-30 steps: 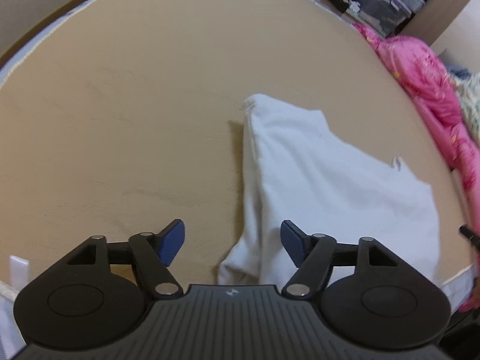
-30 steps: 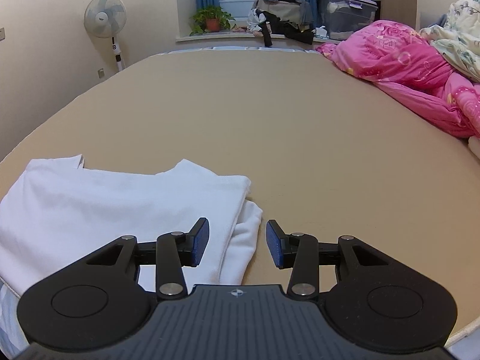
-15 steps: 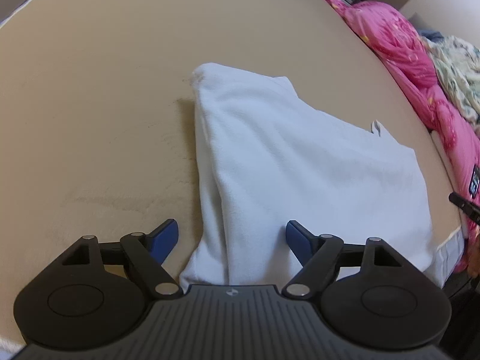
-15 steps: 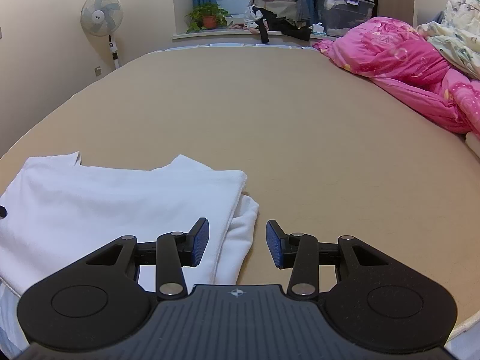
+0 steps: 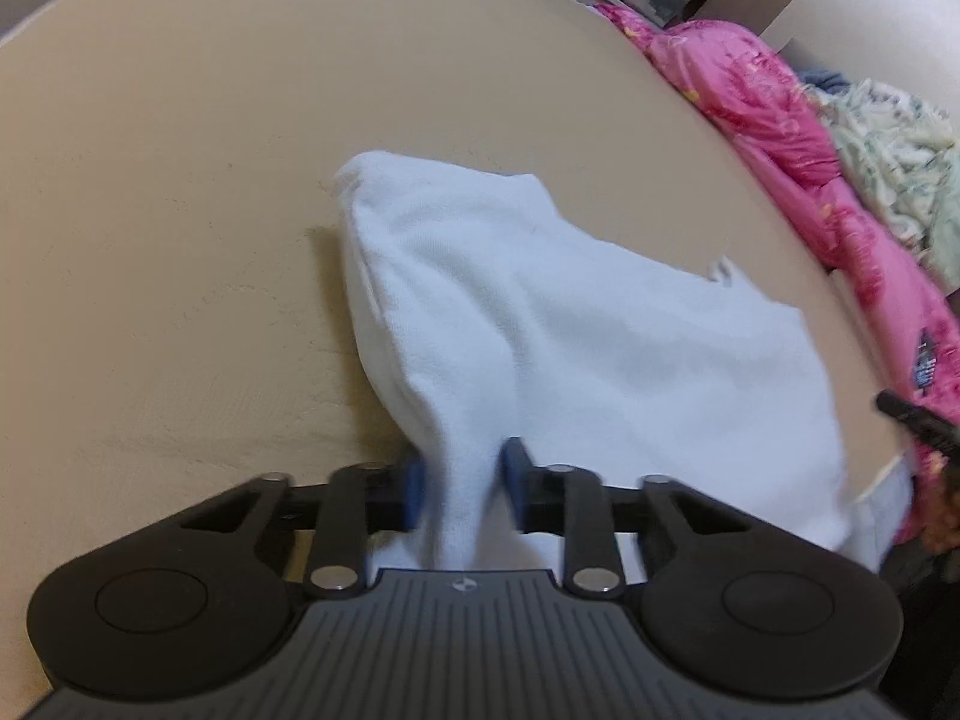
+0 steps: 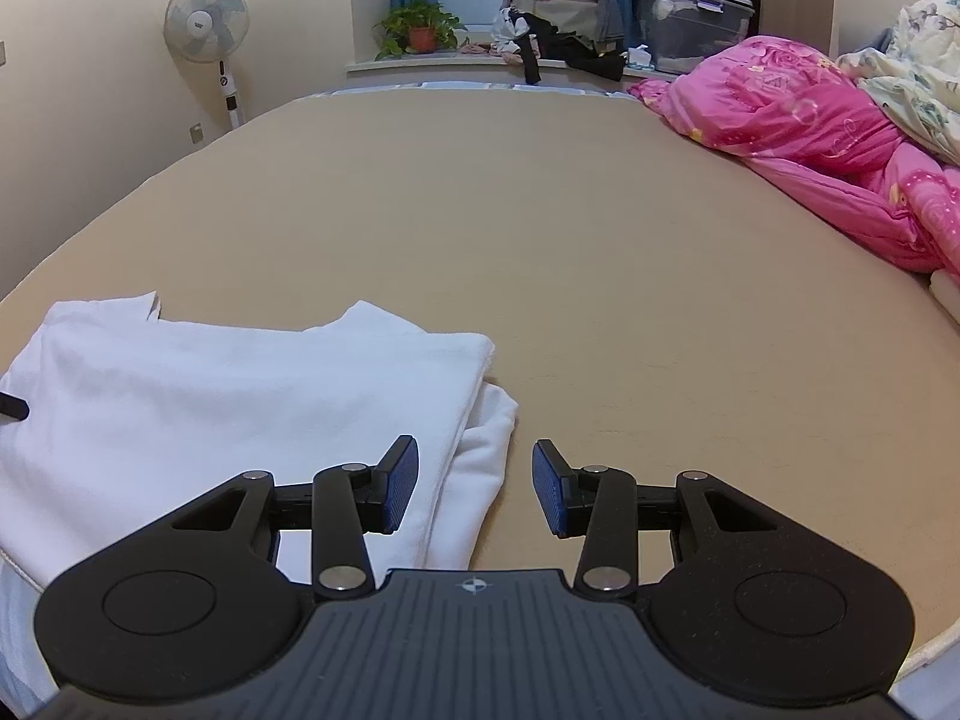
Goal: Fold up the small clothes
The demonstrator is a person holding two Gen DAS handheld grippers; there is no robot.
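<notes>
Left wrist view: the tan bed (image 5: 180, 192) fills most of what I see, and the white garment (image 5: 570, 330) lies folded on it near its front edge, with the pink quilt (image 5: 780, 120) well apart beyond the garment. My left claw (image 5: 462, 483) is pinched tight on a bunched corner of the garment. My right claw (image 6: 474, 489) stands wide open over the garment's other end, its left pad (image 6: 399, 489) above the cloth, gripping nothing.
</notes>
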